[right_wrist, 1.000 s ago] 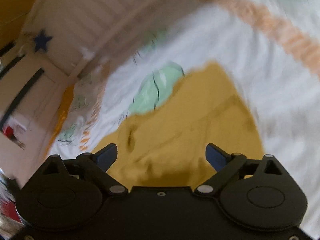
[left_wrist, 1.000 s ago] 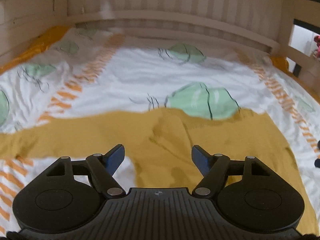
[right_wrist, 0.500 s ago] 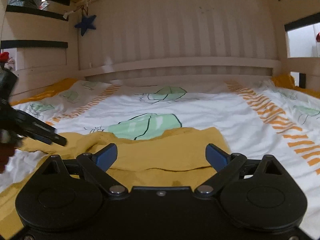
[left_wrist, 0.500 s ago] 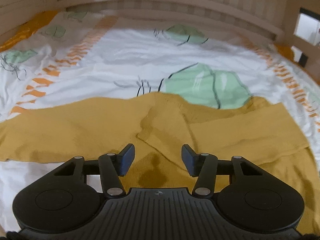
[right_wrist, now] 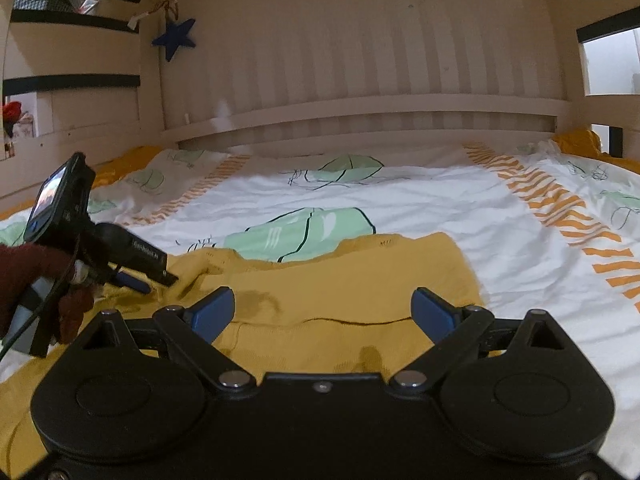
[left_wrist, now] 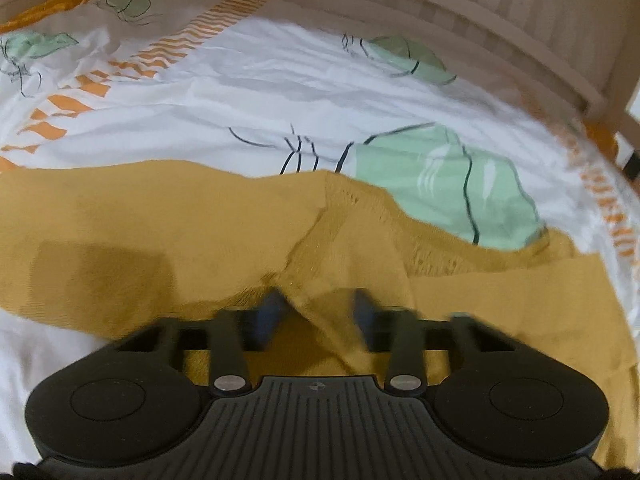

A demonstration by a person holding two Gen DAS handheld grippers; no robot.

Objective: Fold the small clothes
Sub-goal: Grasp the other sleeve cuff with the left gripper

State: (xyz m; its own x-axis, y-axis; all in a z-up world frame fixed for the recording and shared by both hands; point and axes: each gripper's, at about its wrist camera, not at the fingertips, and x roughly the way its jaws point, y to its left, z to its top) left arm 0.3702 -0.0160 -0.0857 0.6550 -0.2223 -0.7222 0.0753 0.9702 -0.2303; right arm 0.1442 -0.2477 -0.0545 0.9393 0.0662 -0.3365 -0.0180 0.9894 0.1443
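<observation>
A mustard-yellow knit garment (left_wrist: 168, 240) lies spread on the bed, one part folded over toward the right. My left gripper (left_wrist: 316, 312) is low over it with a raised fold of the cloth between its blurred, partly closed blue fingers; they have not met. In the right wrist view the garment (right_wrist: 360, 280) lies ahead and my right gripper (right_wrist: 322, 314) hovers wide open and empty above its near edge. The left gripper also shows in the right wrist view (right_wrist: 156, 276) at the left, its tip on the cloth.
The bed has a white duvet (left_wrist: 280, 92) with green shapes and orange stripes. A wooden slatted headboard (right_wrist: 360, 80) and side rails close the far side. A blue star (right_wrist: 174, 38) hangs at the upper left.
My left gripper has dropped onto the garment and its fingers have narrowed around a fold. My right gripper swung from a tilted view to level and stays open.
</observation>
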